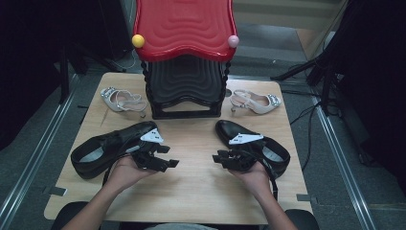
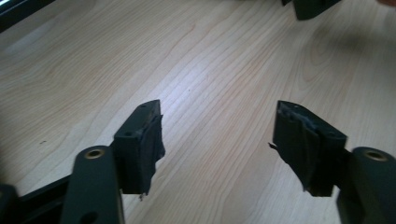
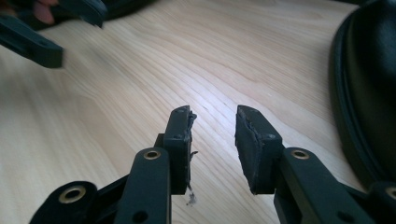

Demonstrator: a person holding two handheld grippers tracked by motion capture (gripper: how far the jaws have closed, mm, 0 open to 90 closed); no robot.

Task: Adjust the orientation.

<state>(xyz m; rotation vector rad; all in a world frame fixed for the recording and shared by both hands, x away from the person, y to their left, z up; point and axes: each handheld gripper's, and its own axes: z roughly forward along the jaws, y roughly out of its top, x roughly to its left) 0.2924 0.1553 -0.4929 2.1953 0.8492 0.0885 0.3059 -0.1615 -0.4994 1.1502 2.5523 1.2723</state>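
Two black leather shoes lie on the wooden table [image 1: 196, 191]. The left black shoe [image 1: 100, 151] is behind my left hand. The right black shoe [image 1: 230, 130] is behind my right hand, and its side shows in the right gripper view [image 3: 369, 88]. My left gripper [image 1: 167, 160] [image 2: 217, 140] points toward the table's middle, open, with bare wood between its jaws. Facing it, my right gripper [image 1: 218, 158] [image 3: 213, 137] is open too and holds nothing. The two grippers are a short way apart.
A shoe rack [image 1: 184, 86] with a red top shelf and a black lower shelf stands at the table's back middle. One silver high-heeled sandal [image 1: 122, 100] lies to its left and another [image 1: 256, 101] to its right. Dark stands and cables flank the table.
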